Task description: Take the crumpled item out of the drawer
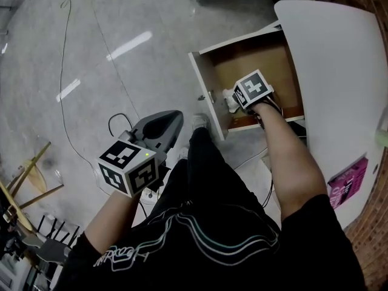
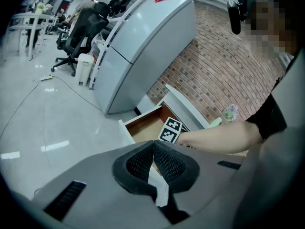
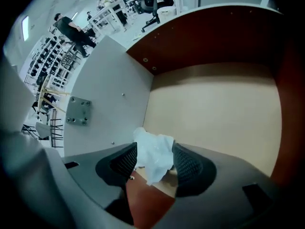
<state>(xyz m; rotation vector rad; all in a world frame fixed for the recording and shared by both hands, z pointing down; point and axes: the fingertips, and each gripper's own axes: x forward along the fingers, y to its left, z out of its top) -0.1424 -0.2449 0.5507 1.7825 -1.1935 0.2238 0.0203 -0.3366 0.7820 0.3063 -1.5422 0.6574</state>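
Observation:
The drawer (image 1: 203,80) stands pulled out from under a white desk, its wooden floor bare apart from a crumpled white item (image 1: 230,99) in the near corner by the front panel. My right gripper (image 1: 235,103) reaches down into that corner. In the right gripper view the crumpled item (image 3: 155,162) lies between the pads of the right gripper (image 3: 154,148), whose jaws stand wide and open around it. My left gripper (image 1: 173,117) hangs over the floor beside the person's leg, away from the drawer. The left gripper (image 2: 153,144) is shut, its pads meeting at the tip.
The white desk top (image 1: 339,71) overhangs the drawer's right side; a pink packet (image 1: 348,180) lies on it. A thin cable (image 1: 66,102) runs over the glossy floor. A grey cabinet (image 2: 143,46) and a brick wall (image 2: 224,66) stand beyond the drawer (image 2: 143,128).

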